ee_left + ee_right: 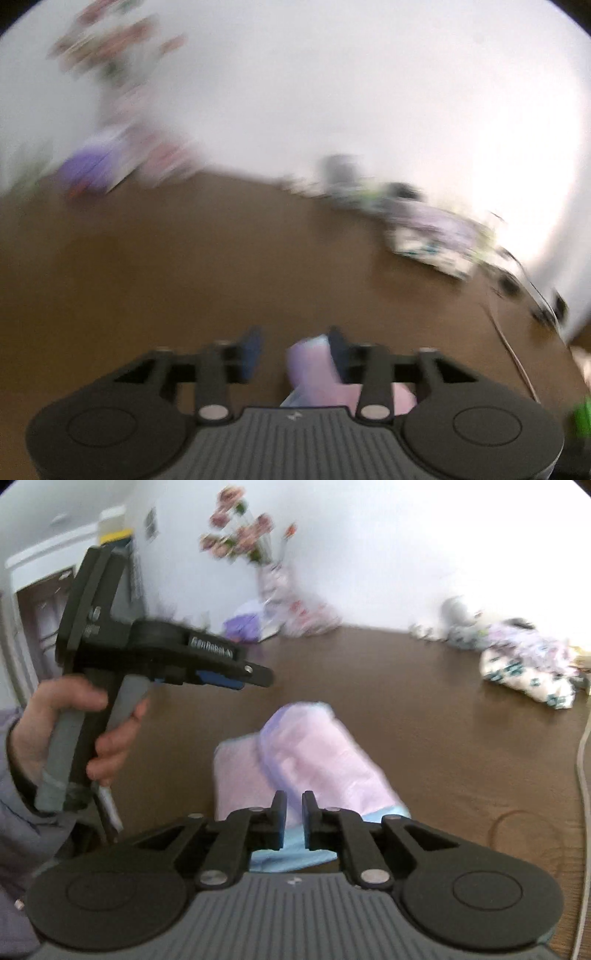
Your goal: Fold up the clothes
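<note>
Your left tool (291, 354) gapes empty, right tool (293, 819) barely parted – bump the pink cloth (314, 753) and it unfolds.

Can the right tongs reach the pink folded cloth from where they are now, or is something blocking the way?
Probably yes. The right tongs hang directly over the near edge of the pink folded cloth, jaws slightly apart with nothing clamped. The left tongs are off to the side, not between them.

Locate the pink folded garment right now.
The pink folded garment lies on the brown table, centre of the right wrist view, just ahead of the right gripper. The left gripper hangs to its left.
</note>
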The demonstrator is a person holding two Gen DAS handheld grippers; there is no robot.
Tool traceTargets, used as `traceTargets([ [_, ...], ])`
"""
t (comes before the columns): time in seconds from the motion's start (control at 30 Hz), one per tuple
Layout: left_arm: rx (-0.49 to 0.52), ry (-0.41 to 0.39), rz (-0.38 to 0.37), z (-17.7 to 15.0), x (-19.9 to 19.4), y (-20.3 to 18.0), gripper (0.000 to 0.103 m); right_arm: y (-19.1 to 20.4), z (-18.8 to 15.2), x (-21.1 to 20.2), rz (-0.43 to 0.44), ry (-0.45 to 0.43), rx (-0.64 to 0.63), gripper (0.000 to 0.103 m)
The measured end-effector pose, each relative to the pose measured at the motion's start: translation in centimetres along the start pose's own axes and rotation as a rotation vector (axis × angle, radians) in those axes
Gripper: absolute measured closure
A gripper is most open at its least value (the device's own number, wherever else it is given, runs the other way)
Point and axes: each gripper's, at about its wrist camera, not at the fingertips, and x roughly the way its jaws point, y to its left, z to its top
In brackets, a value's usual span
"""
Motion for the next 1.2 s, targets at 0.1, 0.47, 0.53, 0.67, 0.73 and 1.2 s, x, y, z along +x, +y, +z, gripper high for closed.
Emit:
traceTargets([
  [0.1,0.06,0.074,-0.062,0.0,2.0,-1.3,0.062,0.4,0.0,1.4,-0.04,0.006,-0.065,0.084],
  [0.47,0.021,0.038,-0.101,-2.7,1.2,-0.3,0.058,0.6,-0.2,0.5,-0.059,0.077,-0.029,0.102],
  [0.53,0.015,0.016,-0.101,-2.6,0.9,-0.2,0.053,0.3,-0.6,0.2,-0.06,0.1,-0.004,0.102],
  [0.67,0.021,0.058,-0.122,-3.1,1.8,-0.8,0.053,0.3,-1.7,1.4,-0.094,0.162,-0.004,0.099],
  [0.73,0.04,0.069,-0.128,-3.6,1.8,-1.0,0.054,0.4,-1.6,0.9,-0.117,0.152,0.01,0.096],
  [1.2,0.044,0.117,-0.128,-5.4,0.8,-1.3,0.064,3.5,-1.9,1.9,-0.102,0.149,-0.084,0.066],
])
